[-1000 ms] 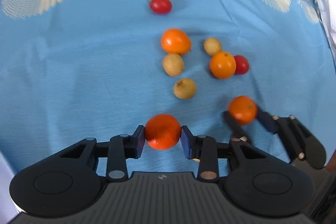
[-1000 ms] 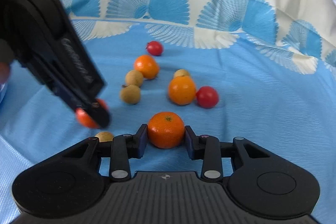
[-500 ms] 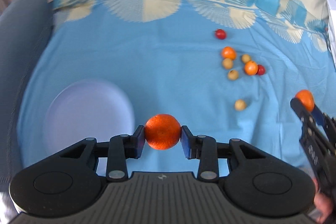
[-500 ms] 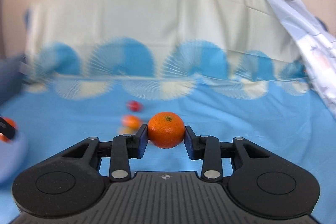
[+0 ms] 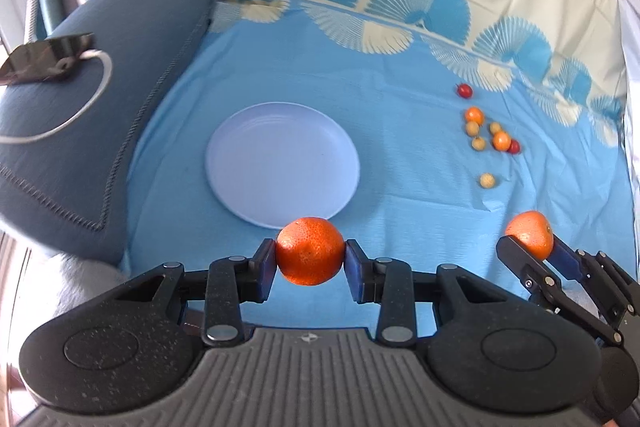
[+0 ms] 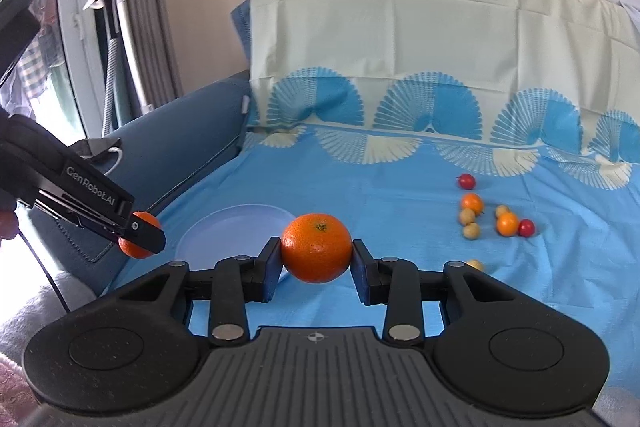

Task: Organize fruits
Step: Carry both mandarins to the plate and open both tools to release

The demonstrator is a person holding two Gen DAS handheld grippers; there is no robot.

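Observation:
My left gripper (image 5: 310, 259) is shut on an orange mandarin (image 5: 310, 251), held in the air just short of the near rim of a pale lilac plate (image 5: 280, 155) with nothing on it. My right gripper (image 6: 316, 255) is shut on a second mandarin (image 6: 317, 247), also lifted above the blue cloth. In the left wrist view that right gripper (image 5: 530, 245) shows at the lower right with its mandarin (image 5: 530, 233). The right wrist view has the left gripper (image 6: 140, 235) at the left, beside the plate (image 6: 224, 231).
Loose fruit lies on the blue sheet to the right: two small oranges (image 5: 475, 115), two red cherry tomatoes (image 5: 464, 90) and several tan longans (image 5: 487, 180). A dark blue sofa arm (image 5: 80, 131) with a phone and white cable (image 5: 48, 57) borders the left.
Both grippers rose and swung left away from the fruit cluster, each keeping its mandarin. The plate came fully into view and the loose fruit now looks small and far off to the right.

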